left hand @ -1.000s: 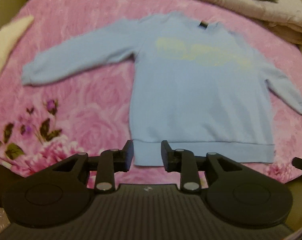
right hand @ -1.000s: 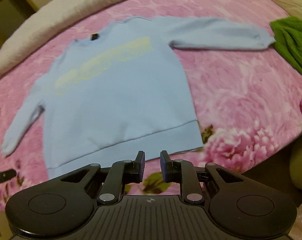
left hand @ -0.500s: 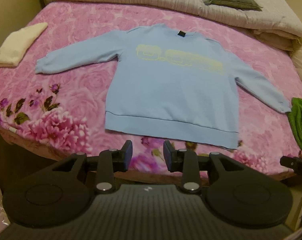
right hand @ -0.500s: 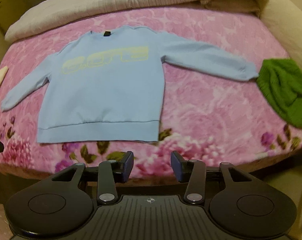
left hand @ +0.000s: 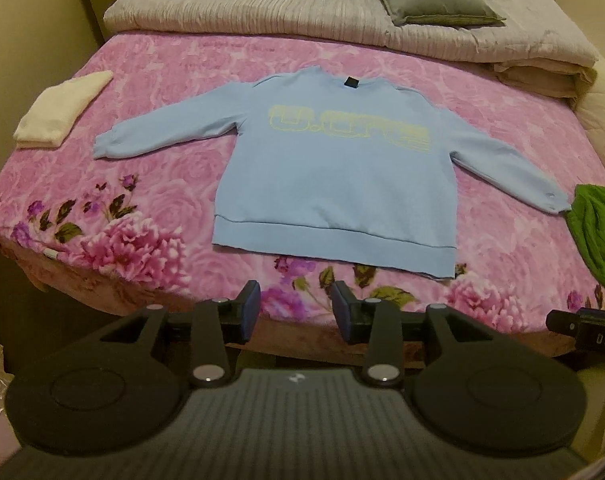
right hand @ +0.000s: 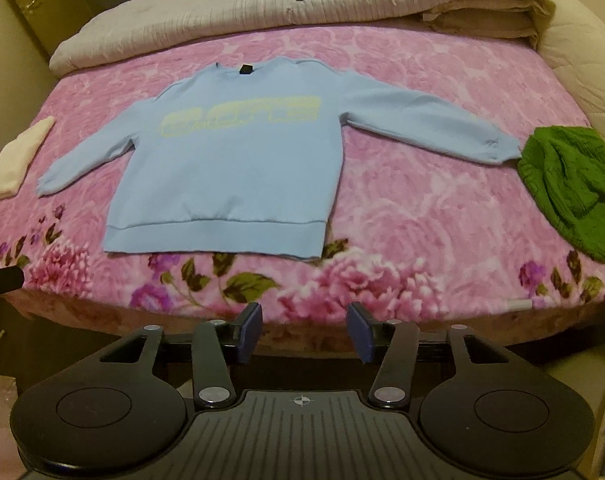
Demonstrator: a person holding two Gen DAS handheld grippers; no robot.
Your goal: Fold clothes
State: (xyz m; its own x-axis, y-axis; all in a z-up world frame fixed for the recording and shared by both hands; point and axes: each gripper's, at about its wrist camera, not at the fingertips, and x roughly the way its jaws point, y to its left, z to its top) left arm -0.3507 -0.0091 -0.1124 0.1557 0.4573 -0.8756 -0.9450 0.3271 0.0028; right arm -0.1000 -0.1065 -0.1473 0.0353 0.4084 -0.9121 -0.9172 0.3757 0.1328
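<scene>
A light blue sweatshirt (left hand: 334,176) with pale yellow lettering lies flat and face up on the pink floral bedspread (left hand: 150,208), both sleeves spread out. It also shows in the right wrist view (right hand: 230,168). My left gripper (left hand: 295,310) is open and empty, held back off the bed's front edge, below the sweatshirt's hem. My right gripper (right hand: 303,330) is open and empty, also back off the front edge. The right gripper's tip shows at the right edge of the left wrist view (left hand: 582,326).
A green knitted garment (right hand: 574,188) lies by the right sleeve cuff. A folded cream cloth (left hand: 58,110) lies at the left. A rolled grey-beige quilt (left hand: 342,20) with a grey pillow (left hand: 434,0) lies across the head of the bed.
Both grippers have pulled back and up from the sweatshirt's hem to beyond the bed's front edge. Both jaws have opened wider.
</scene>
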